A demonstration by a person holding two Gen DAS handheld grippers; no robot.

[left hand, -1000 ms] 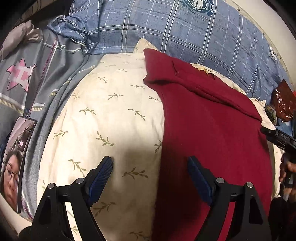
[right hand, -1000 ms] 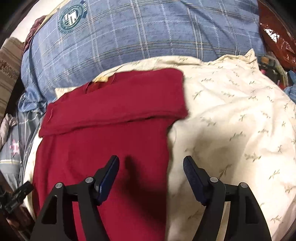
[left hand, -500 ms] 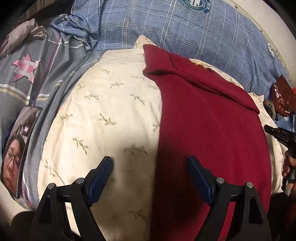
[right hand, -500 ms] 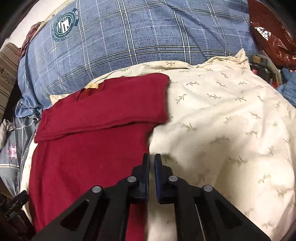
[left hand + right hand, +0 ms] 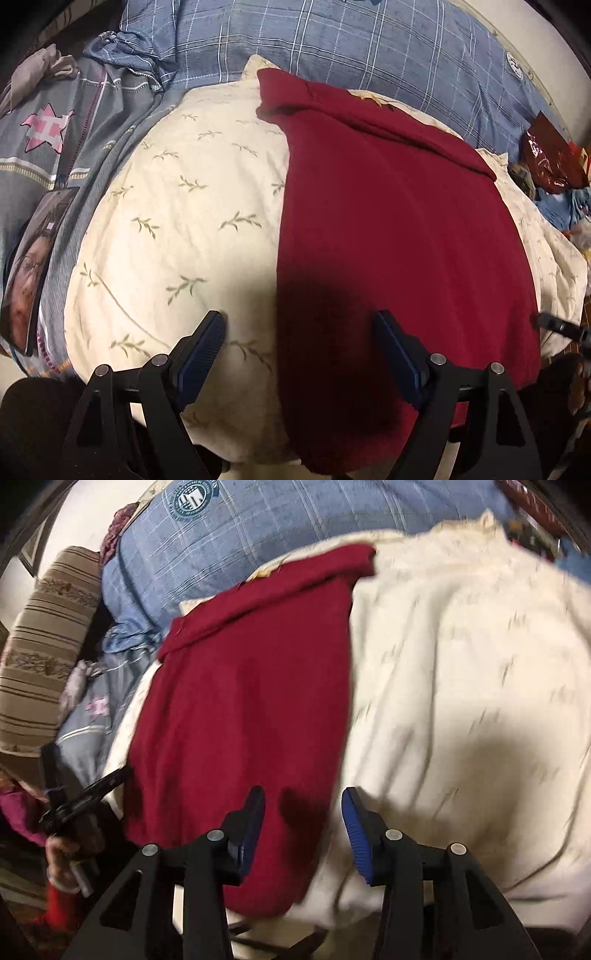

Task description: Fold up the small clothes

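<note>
Bedroom: plaid bedding [image 5: 369,48], floral pillow [image 5: 177,221].

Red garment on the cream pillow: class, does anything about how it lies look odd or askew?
Nothing is spilled or damaged. The red garment lies flat on the cream pillow, far end folded over, but its near end overhangs the pillow's edge.

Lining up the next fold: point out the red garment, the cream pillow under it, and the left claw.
red garment [image 5: 399,236]: left wrist view, middle of its flat body.
cream pillow [image 5: 184,229]: left wrist view, bare top left of the garment.
left claw [image 5: 299,350]: left wrist view, midway between fingertips.
</note>
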